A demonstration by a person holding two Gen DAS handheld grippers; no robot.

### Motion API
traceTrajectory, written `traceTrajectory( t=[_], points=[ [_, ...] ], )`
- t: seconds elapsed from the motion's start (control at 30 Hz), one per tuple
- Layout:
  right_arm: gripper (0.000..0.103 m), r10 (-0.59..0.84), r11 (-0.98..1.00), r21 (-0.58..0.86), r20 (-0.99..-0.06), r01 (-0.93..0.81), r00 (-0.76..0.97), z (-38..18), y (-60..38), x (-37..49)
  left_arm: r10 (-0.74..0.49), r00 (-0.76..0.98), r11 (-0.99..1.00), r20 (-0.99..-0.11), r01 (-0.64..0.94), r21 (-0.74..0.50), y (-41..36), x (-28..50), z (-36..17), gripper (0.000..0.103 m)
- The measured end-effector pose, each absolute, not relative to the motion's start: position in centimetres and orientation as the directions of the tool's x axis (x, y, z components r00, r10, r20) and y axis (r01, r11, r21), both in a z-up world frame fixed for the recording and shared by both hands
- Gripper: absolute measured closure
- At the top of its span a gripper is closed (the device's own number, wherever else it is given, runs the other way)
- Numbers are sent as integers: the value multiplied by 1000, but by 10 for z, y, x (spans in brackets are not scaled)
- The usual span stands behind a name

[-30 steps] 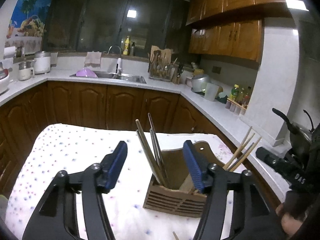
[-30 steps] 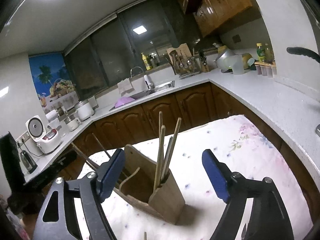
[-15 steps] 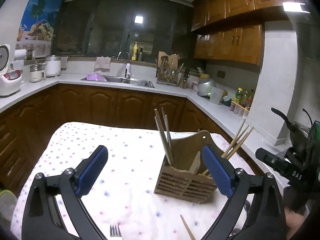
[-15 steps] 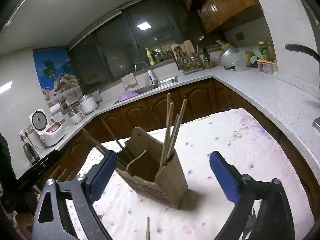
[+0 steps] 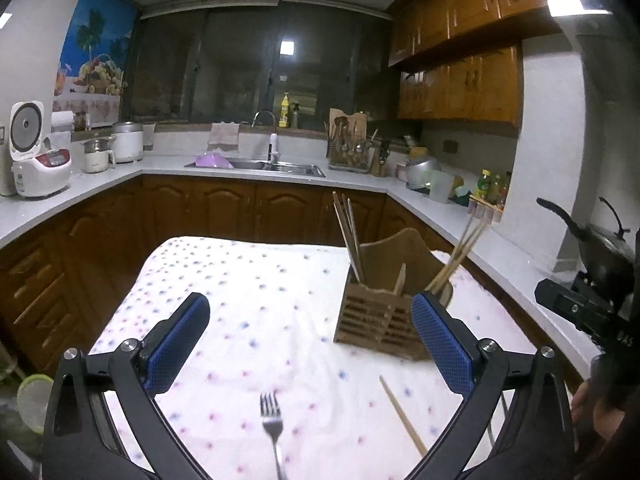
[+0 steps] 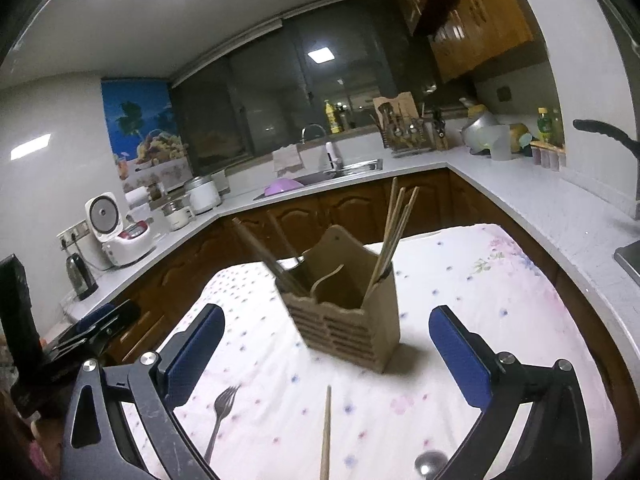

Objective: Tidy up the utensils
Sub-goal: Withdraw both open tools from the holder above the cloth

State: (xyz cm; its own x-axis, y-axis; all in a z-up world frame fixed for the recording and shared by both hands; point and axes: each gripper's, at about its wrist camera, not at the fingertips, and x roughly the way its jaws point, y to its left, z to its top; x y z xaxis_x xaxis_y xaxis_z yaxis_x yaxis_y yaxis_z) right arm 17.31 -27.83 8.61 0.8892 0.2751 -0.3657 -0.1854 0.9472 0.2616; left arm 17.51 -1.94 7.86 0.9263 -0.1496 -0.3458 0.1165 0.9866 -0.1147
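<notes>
Jaws on both grippers are spread wide and holding nothing. Left gripper (image 5: 308,346) hangs low over the spotted cloth (image 5: 248,280) on the tabletop, pointed roughly level toward the wooden utensil holder (image 5: 380,320), which sits a bit to the right of its centre line. Right gripper (image 6: 326,354) comes at that same holder (image 6: 346,330) from the other side, holder pretty much dead centre between its blue pads (image 6: 460,360), but well short of touching.

Holder stands upright with chopsticks (image 6: 394,232) leaning out of its right compartment and darker ones (image 6: 264,254) slanting out of the left one. Near side of the holder, loose on the cloth: a fork (image 5: 272,428), tines toward the holder, and a single chopstick (image 5: 402,414) lying just right of the fork. In the right wrist view a spoon bowl (image 6: 430,464) peeks in at the bottom edge.

Plenty of bare cloth around the holder on every side; tabletop's far edge drops off toward the brown cabinets (image 5: 240,216).
</notes>
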Motion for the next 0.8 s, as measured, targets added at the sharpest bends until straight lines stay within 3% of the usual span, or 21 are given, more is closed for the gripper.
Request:
traceTrajectory(
  t=[0.2, 0.8],
  points=[
    [0, 283, 950, 229, -357, -210, 890, 79, -266, 134, -117, 939, 993, -324, 102, -64, -13, 129, 74, 0],
    [0, 223, 966, 200, -341, -161, 913, 47, -260, 61, -82, 932, 993, -353, 48, -106, 16, 65, 39, 0]
  ],
)
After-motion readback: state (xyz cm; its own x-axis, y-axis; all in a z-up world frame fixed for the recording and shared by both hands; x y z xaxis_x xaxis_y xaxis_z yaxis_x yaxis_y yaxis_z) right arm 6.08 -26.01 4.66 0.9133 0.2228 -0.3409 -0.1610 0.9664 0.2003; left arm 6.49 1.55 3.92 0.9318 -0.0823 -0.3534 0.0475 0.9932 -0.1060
